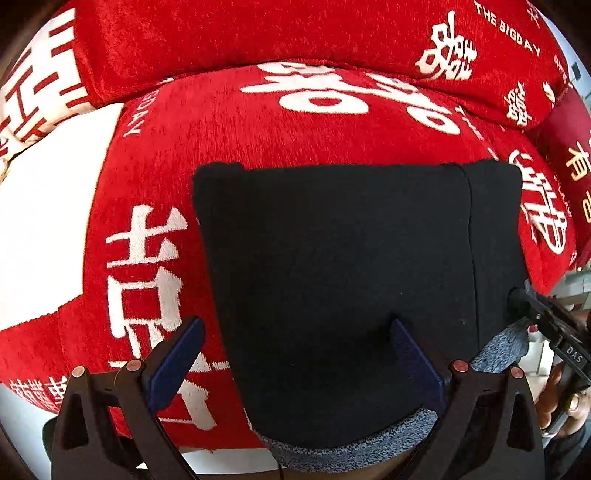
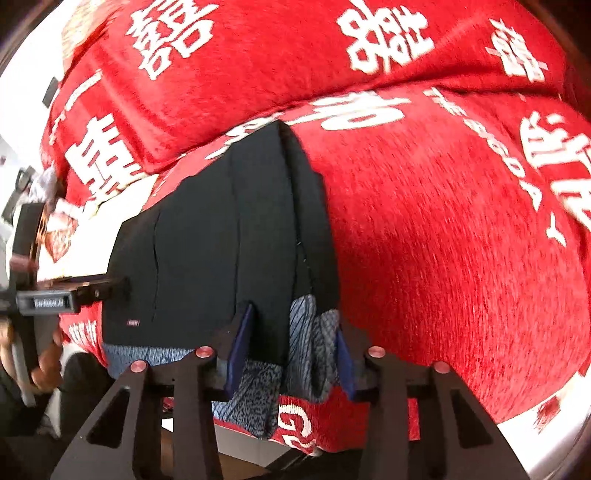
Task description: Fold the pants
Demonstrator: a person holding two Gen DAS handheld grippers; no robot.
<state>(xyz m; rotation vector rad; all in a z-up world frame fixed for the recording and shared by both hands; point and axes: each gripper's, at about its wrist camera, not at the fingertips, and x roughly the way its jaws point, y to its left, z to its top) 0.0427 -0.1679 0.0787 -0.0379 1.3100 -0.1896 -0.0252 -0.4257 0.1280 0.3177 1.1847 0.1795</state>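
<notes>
- Folded black fabric pants [image 1: 343,277] with grey lining lie on the red white-lettered cushion [image 1: 258,136].
- Left gripper [image 1: 295,365]: jaws released, straddling the near-left edge.
- Right gripper [image 2: 291,354]: jaws bracket the near-right corner; grip state cannot be determined.

Red sofa seat cushion [image 1: 229,147] with white lettering carrying folded black pants [image 1: 332,277], lying flat, grey lining overhanging cushion's front edge, back cushion [image 1: 258,33] bordering rear.
</notes>
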